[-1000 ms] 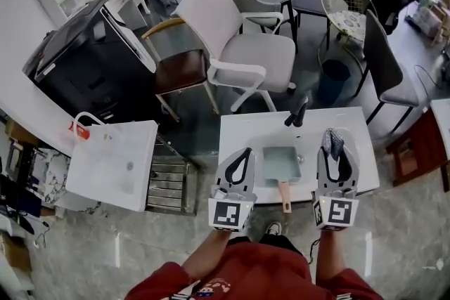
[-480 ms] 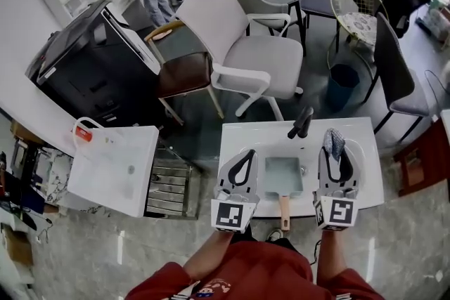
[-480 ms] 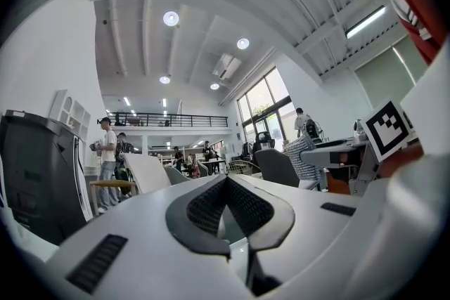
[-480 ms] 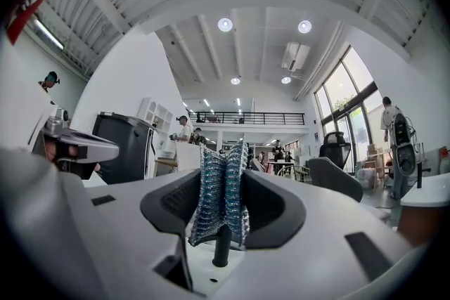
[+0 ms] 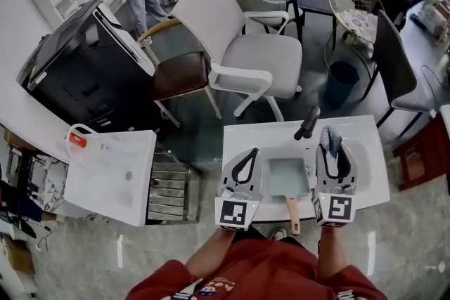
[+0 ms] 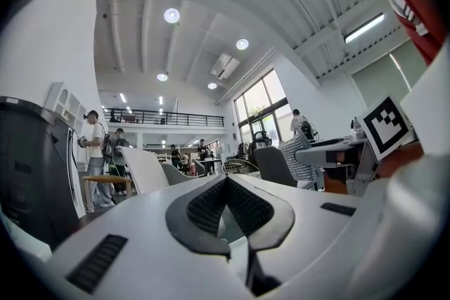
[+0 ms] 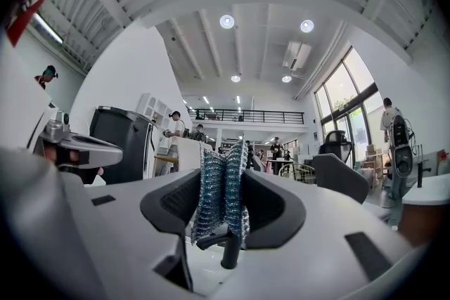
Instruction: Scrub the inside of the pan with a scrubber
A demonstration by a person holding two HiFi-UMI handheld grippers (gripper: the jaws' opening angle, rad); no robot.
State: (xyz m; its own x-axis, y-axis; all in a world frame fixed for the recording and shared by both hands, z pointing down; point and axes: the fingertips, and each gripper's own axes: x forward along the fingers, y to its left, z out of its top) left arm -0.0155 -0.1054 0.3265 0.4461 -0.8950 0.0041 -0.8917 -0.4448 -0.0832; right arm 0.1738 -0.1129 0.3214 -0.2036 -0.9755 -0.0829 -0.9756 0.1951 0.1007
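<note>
A pale teal square pan (image 5: 288, 177) with a wooden handle (image 5: 292, 207) lies on the white sink counter (image 5: 267, 133), handle pointing toward me. My left gripper (image 5: 247, 154) hovers just left of the pan, jaws shut with nothing between them; the left gripper view shows its tips (image 6: 226, 183) meeting. My right gripper (image 5: 330, 144) is just right of the pan, shut on a blue-grey mesh scrubber (image 5: 330, 139) that sticks out past the tips. In the right gripper view the scrubber (image 7: 221, 197) fills the gap between the jaws (image 7: 223, 183). Both grippers are held above the counter.
A black faucet (image 5: 307, 123) rises at the counter's far edge, between pan and scrubber. Left of the counter stands a white cart (image 5: 112, 165) beside a metal floor grate (image 5: 169, 186). Beyond are a white chair (image 5: 239, 46), a brown chair (image 5: 179, 74) and a dark bin (image 5: 342, 81).
The head view has shifted, so counter, pan and both grippers sit slightly lower and to the right. Grippers keep their places beside the pan. A person in the background walked left.
</note>
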